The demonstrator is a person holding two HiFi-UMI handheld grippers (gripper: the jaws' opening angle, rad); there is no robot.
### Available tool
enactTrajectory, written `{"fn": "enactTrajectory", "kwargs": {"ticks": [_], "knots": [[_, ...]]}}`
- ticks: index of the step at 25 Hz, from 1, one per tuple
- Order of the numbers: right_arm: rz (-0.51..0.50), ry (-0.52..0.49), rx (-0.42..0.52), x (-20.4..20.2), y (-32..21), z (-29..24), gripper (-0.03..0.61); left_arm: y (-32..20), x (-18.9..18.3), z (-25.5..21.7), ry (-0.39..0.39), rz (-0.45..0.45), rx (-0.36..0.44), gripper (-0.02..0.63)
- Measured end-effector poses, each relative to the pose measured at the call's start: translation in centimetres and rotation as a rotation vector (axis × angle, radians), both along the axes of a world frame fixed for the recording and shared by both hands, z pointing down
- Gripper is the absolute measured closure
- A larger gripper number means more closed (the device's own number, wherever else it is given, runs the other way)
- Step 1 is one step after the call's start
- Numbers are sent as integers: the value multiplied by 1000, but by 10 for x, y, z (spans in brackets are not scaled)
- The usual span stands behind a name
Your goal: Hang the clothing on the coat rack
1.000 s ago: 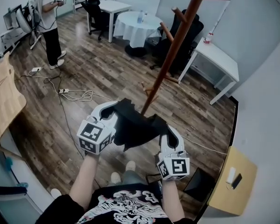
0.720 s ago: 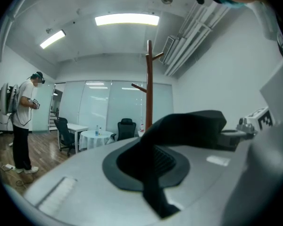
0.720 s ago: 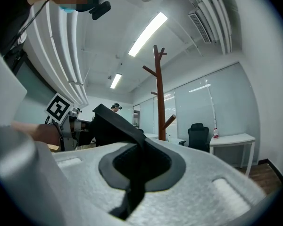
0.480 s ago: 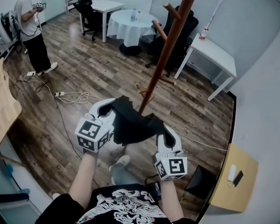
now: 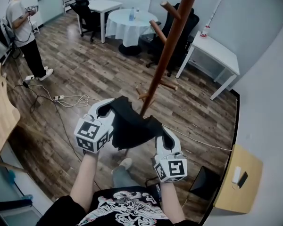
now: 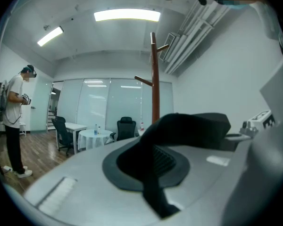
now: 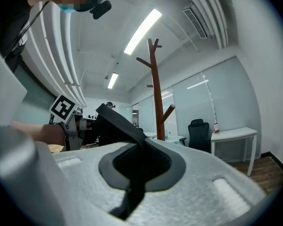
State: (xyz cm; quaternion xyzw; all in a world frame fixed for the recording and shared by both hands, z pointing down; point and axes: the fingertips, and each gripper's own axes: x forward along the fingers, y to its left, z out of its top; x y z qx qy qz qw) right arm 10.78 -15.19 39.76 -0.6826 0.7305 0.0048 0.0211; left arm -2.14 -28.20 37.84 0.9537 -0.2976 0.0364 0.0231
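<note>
**Helper:** What sort of thing are you carrying?

**Me:** A piece of black clothing (image 5: 132,126). It looks soft and limp. It sags in a loose fold between my two holds, so I judge it light and with no stiffness of its own. It should not slip much, since cloth bunches up where it is pinched, and nothing about it seems fragile.

**Helper:** Where would you take hold of it?

**Me:** Along an edge, at two spots set apart, as I have it now. That spreads the cloth, so a fold or an opening can drop over a peg. I cannot tell which part of the garment each hold is on.

**Helper:** And the tongs?

**Me:** My left tongs (image 5: 105,111) are closed tight on the cloth. In the left gripper view a dark strip of it runs out through the pinch. My right tongs (image 5: 163,136) are clamped on it the same way, with fabric rising up and away to the left.

**Helper:** Where is the clothing?

**Me:** In the air, close in front of me, stretched from left to right above the wooden floor (image 5: 85,74). The coat rack (image 5: 167,51) stands just beyond it, and its pole passes behind the cloth's far edge. The pegs (image 5: 156,29) sit higher and farther off, so I judge the garment needs a lift before it can catch one.
</note>
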Motion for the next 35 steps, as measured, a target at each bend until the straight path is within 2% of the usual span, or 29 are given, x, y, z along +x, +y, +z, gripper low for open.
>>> {"fn": "enactTrajectory", "kwargs": {"ticks": [23,35], "knots": [[-14,-14,-74,16,-49,36,575,-70,37,31,-12,11,-40,612],[9,-33,-100,33,-74,51,575,-95,58,37,-69,46,-7,612]]}}
